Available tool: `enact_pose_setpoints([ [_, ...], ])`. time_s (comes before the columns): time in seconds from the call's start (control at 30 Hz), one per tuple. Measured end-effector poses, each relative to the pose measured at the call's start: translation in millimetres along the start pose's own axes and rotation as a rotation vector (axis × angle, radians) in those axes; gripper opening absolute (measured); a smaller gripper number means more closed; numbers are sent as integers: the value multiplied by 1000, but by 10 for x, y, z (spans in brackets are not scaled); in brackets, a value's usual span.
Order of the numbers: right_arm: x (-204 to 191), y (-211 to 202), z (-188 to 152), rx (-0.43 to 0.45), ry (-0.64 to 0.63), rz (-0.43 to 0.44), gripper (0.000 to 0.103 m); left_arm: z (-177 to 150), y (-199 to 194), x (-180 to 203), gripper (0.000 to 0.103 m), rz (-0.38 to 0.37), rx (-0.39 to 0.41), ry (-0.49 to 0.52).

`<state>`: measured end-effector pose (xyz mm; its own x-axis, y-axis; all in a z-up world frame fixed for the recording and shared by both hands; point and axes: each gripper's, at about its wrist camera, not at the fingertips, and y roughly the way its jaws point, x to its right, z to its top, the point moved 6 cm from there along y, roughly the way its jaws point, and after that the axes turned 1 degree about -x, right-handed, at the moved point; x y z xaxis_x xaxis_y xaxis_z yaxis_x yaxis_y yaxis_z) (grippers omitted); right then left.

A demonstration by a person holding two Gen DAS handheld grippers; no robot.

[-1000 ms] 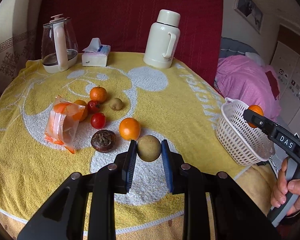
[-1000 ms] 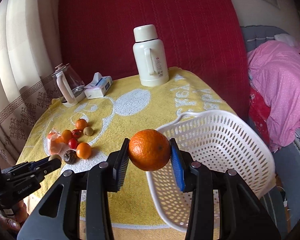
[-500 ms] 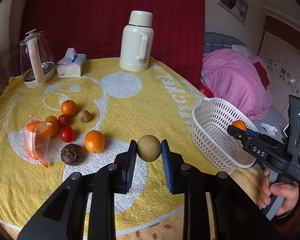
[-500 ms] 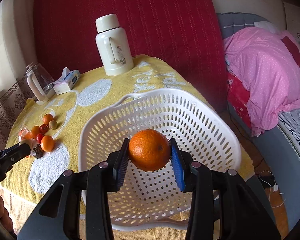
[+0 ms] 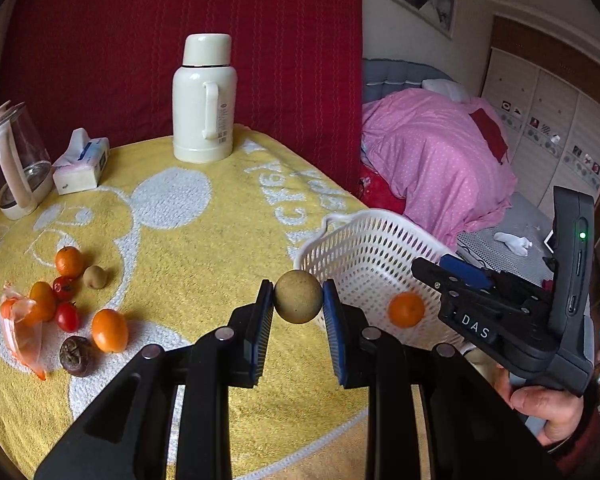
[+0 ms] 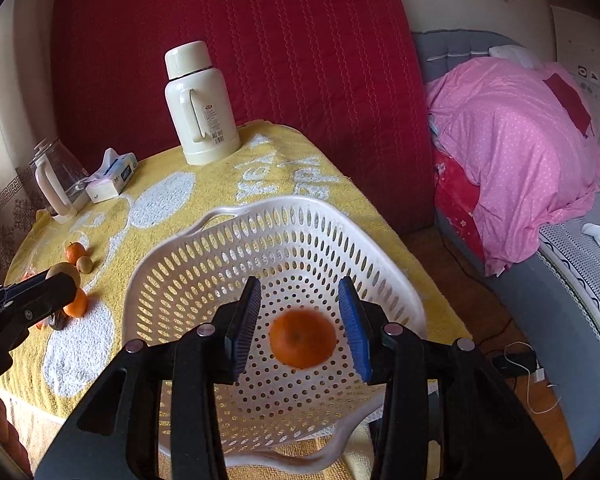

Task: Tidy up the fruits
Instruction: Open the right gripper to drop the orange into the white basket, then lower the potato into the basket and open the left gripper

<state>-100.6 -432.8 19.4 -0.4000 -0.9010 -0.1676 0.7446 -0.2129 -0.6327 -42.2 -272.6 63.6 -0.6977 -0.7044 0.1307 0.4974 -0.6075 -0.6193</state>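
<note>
Orange [image 6: 302, 338] lying blurred in basket [image 6: 188, 256], right gripper [image 6: 302, 316] fingers standing apart over it, left gripper [image 5: 298, 314] tilting down, gripping brown fruit [image 5: 299, 297].

The orange [image 6: 302, 339] in the basket [image 6: 172, 276] is smeared by motion blur in the right wrist view, its outline soft. The left gripper [image 6: 62, 276] there covers most of the fruit near the table's left edge; only part of the brown fruit [image 6: 63, 270] shows past its tip. The kettle [image 5: 14, 164] is cut by the left wrist picture's edge. The bag [image 5: 18, 322] hides what it holds. The flask's [image 5: 204, 98] label print is too small to read.
</note>
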Motion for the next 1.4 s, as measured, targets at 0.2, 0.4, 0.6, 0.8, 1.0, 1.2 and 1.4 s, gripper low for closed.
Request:
enact_pose_setpoints([
  [0.2, 58, -54, 57, 24, 3, -22, 42, 53, 131, 198, 25, -42, -12, 29],
  [0.4, 97, -78, 84, 35, 8, -35, 42, 50, 236, 317, 25, -67, -25, 48],
  [0.6, 113, -101, 100, 50, 0, -54, 42, 18, 344, 322, 25, -70, -46, 47],
  [0.8, 131, -136, 120, 66, -4, -70, 42, 4, 456, 336, 25, -79, -63, 51],
  [1.0, 151, -156, 138, 75, -3, -76, 42, 1, 507, 390, 25, -91, -69, 66],
  [1.2, 164, -171, 156, 81, -1, -80, 44, 3, 536, 400, 26, -86, -69, 72],
  [1.4, 150, -199, 172, 102, -11, -100, 64, 8, 526, 338, 63, -40, -53, 60],
])
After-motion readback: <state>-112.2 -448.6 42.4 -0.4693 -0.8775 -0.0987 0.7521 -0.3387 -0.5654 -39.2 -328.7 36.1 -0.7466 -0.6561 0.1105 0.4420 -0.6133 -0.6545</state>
